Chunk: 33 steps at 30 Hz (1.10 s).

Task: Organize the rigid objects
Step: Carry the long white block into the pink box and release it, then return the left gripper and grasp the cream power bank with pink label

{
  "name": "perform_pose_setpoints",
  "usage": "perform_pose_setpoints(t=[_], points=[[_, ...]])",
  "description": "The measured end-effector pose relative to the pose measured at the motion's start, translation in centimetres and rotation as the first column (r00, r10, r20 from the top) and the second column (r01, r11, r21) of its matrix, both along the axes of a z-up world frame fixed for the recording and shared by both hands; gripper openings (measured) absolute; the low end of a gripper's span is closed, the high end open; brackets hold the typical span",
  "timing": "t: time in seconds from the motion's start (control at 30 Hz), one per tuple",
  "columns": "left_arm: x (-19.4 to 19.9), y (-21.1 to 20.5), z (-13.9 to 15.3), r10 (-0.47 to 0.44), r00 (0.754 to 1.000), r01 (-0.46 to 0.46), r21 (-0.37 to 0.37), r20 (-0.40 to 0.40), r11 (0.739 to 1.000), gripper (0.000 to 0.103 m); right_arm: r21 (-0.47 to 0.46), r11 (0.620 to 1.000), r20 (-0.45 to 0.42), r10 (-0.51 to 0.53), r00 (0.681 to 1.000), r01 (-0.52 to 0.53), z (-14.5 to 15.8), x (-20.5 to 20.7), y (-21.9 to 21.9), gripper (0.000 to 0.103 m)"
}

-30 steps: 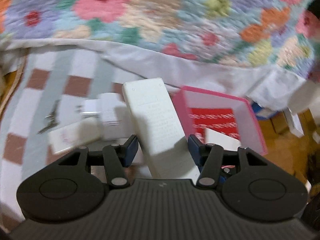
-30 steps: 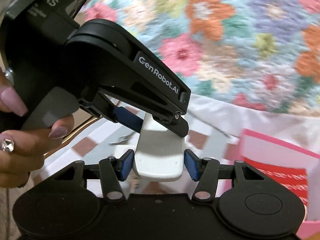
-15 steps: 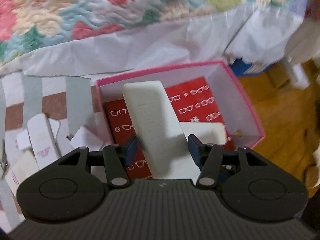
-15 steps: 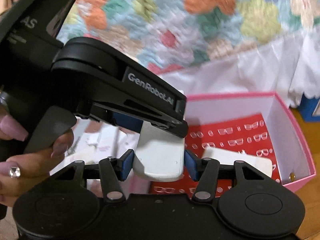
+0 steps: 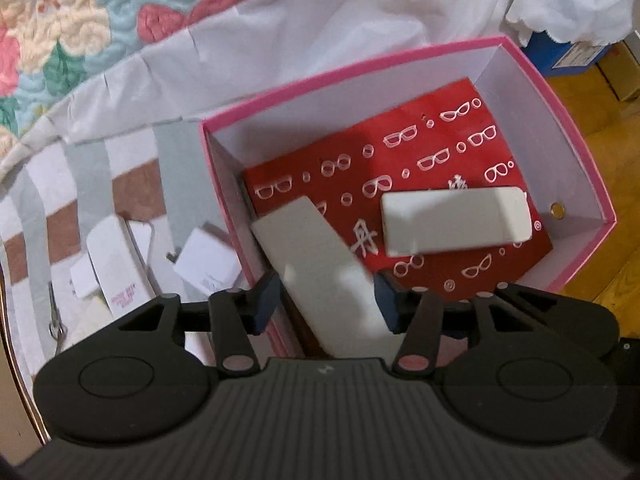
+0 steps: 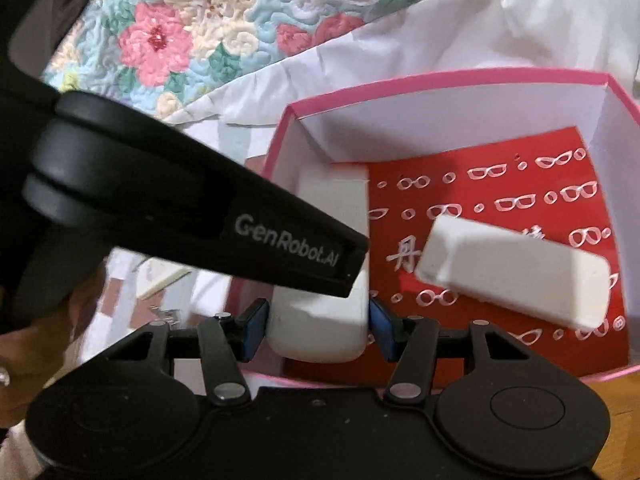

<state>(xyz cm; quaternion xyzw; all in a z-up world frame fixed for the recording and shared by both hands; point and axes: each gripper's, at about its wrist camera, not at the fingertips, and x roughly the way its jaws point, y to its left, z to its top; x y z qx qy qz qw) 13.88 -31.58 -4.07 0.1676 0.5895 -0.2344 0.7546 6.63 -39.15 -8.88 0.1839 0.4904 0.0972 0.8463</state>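
Observation:
A long white block (image 5: 312, 248) is clamped between the blue pads of my left gripper (image 5: 326, 304). Its far end dips into the left side of the pink box (image 5: 340, 76). My right gripper (image 6: 318, 330) is shut on the near end of the same white block (image 6: 332, 208). The left gripper's black housing (image 6: 192, 200) crosses over the block there. In the pink box (image 6: 440, 80) lies a red card with a glasses print (image 5: 400, 140). A second white block (image 5: 456, 220) rests flat on the card, apart from the held one.
Small white items (image 5: 116, 264) and a metal clip (image 5: 54, 320) lie on the checked cloth left of the box. Behind are a white sheet and a floral quilt (image 5: 60, 20). A blue box (image 5: 560, 52) and wooden floor (image 5: 600, 120) are at right. A hand (image 6: 80, 308) grips the left tool.
Both grippers carried the white block rightward from over the checked cloth to over the pink box, then tipped down so its far end dips inside.

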Motion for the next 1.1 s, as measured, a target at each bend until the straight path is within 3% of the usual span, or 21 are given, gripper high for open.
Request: perform_pose_setpoints(t=[0.2, 0.47, 0.57, 0.7, 0.93, 1.1], points=[[0.1, 1.9, 1.6, 0.008, 1.0, -0.007, -0.13, 0.008, 0.992, 0.049, 0.001, 1.0, -0.013, 0.024, 1.0, -0.024, 0.0, 0.3, 0.9, 0.055], [-1.5, 7.5, 7.6, -0.043, 0.989, 0.075, -0.232, 0.141, 0.97, 0.051, -0.042, 0.996, 0.15, 0.083, 0.985, -0.077, 5.1, -2.1, 3.3, 0.055], [-1.9, 10.4, 9.6, -0.036, 0.983, 0.078, -0.238, 0.178, 0.968, 0.052, -0.083, 0.986, 0.235, 0.161, 0.959, -0.145, 7.3, -3.1, 5.4, 0.055], [-2.4, 14.9, 11.4, -0.021, 0.972, 0.074, -0.221, 0.233, 0.972, 0.054, -0.134, 0.95, 0.352, 0.312, 0.883, -0.282, 9.4, -4.9, 9.0, 0.062], [-1.9, 22.0, 10.7, 0.04, 0.97, 0.009, -0.197, 0.24, 0.98, 0.056, -0.252, 0.897, 0.35, 0.434, 0.83, -0.363, 10.4, -4.7, 14.9, 0.063], [-1.7, 25.9, 8.0, 0.099, 0.973, -0.055, -0.208, 0.21, 0.977, 0.056, -0.246, 0.861, 0.285, 0.504, 0.815, -0.446, 9.0, -2.9, 18.2, 0.063]])
